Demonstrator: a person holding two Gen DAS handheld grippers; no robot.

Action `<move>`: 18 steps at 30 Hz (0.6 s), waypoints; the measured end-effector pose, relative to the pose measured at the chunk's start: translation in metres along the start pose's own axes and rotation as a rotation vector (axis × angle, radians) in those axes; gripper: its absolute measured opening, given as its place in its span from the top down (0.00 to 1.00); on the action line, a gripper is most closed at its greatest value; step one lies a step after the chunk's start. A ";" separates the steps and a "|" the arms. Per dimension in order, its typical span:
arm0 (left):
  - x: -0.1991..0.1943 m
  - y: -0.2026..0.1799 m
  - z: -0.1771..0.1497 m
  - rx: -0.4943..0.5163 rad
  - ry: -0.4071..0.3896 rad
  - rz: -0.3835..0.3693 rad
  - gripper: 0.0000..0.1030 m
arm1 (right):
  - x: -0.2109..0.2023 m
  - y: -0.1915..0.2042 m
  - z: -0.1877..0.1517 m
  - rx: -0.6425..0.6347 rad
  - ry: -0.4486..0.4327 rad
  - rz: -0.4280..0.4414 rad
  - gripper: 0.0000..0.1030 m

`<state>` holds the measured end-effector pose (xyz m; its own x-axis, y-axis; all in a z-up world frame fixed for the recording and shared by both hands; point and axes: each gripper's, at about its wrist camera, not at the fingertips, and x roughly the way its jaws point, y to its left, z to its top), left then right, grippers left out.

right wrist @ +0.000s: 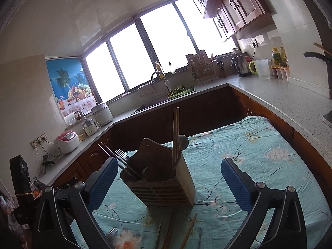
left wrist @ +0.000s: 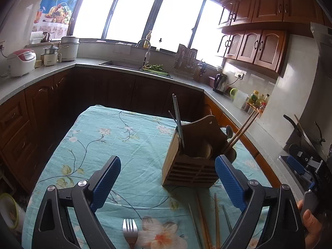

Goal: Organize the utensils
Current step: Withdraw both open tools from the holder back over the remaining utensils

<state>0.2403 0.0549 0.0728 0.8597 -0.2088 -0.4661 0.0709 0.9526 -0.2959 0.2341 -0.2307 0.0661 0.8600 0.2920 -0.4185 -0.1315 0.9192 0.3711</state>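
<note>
Kitchen table (left wrist: pixel 99 137) with a teal flowered cloth. My left gripper (left wrist: pixel 168 178) and right gripper (right wrist: pixel 167 183) both hover over it, jaws spread wide and holding nothing. Between them stands a wooden utensil holder (left wrist: pixel 189 166) with chopsticks (right wrist: pixel 176 132) upright inside. A fork (left wrist: pixel 130 231) and loose chopsticks (left wrist: pixel 202 220) lie on the cloth just in front of it.

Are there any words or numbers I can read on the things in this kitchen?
No, none read clearly.
White cooker: a small dark brand mark, too blurred to read.
Red and white rice cooker: a panel with marks, too small.
Yellow-capped bottles: labels too blurred.
Fruit poster: only pictures, no words visible.
Wooden utensil holder: no writing visible.
</note>
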 end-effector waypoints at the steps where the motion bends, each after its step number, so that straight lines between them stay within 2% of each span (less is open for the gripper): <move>1: -0.003 0.002 -0.002 -0.009 0.002 0.001 0.10 | -0.002 0.000 -0.003 -0.005 0.008 0.002 0.02; 10: -0.024 0.018 -0.021 -0.067 0.030 0.026 0.07 | -0.027 -0.002 -0.028 -0.003 0.063 -0.016 0.02; 18: -0.023 0.016 -0.040 -0.069 0.130 0.039 0.07 | -0.036 -0.011 -0.057 0.010 0.132 -0.055 0.02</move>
<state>0.2014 0.0658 0.0458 0.7880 -0.2033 -0.5811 0.0001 0.9439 -0.3301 0.1766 -0.2361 0.0300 0.7935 0.2735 -0.5436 -0.0803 0.9326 0.3520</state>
